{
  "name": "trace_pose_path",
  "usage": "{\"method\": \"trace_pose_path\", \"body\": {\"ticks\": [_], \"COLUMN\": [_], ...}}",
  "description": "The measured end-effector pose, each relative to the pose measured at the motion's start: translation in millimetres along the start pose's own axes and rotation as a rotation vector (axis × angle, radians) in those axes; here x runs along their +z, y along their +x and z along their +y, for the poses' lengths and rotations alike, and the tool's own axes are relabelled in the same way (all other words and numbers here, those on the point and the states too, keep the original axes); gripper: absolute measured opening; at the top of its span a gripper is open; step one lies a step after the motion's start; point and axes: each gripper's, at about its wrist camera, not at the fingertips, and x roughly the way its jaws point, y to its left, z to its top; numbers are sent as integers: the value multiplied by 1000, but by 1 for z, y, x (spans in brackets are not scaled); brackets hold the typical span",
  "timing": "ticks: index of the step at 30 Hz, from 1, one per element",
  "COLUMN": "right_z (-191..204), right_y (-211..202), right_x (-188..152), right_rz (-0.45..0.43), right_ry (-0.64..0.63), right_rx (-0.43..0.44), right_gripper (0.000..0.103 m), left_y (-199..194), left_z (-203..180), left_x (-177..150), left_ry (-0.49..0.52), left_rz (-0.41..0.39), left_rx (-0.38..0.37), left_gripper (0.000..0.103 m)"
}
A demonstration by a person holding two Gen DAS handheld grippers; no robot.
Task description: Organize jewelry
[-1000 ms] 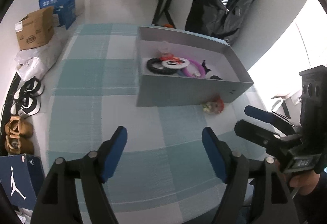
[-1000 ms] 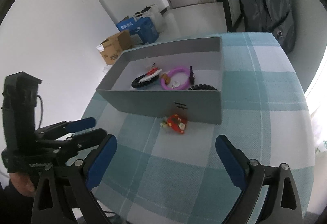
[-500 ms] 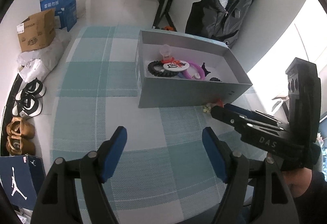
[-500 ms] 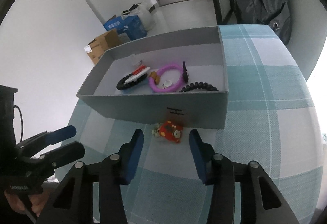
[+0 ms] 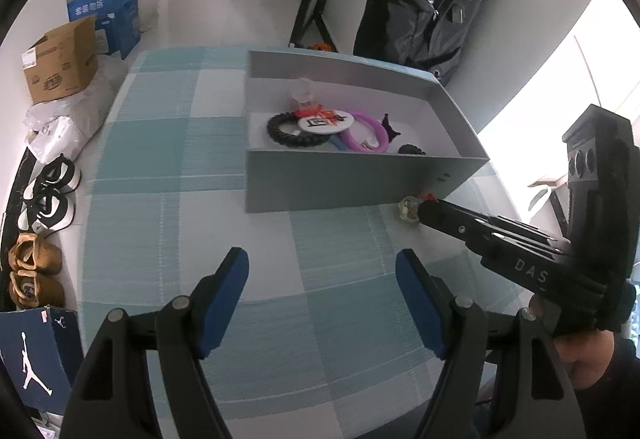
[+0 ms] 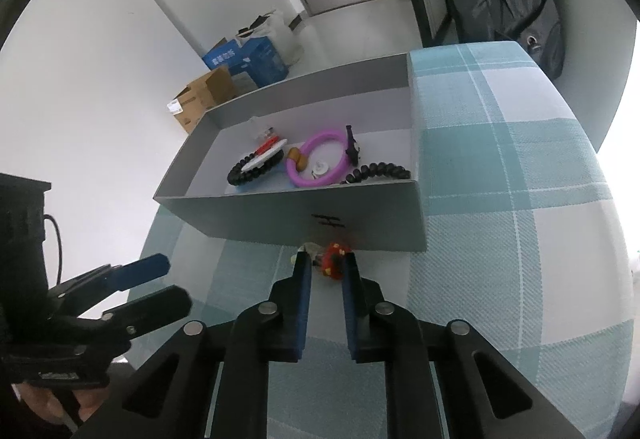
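Red trinket [image 6: 333,262] crosswise in right claw [image 6: 325,262]

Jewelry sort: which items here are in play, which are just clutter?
In play: red charm piece pinched in the right gripper, whose jaws have just closed; grey box; purple bangle; black beaded bracelet; open left gripper.

Clutter: cardboard box, blue carton, shoes, black jacket.
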Motion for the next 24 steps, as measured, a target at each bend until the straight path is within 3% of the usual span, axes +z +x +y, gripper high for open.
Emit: {"method": "trace_pose_path", "body": {"ticks": [8,17,24], "right_z": [-12,-16,-33], "right_y": [-7,-26,-30], "right_x": [-6,-13,-7], "right_rz": [69,66,56], "right_ry": [15,-46,34], "right_rx": [54,66,122], "right_gripper": [12,5,12], "left_y": [10,29,32], "left_z": [-18,-38,-49], "left_x": [-1,-4,-5], "left_ry": [36,101,147], "left_rz": [39,102,94], "left_rx": [-3,6,-3], "left_gripper": [72,72,72]}}
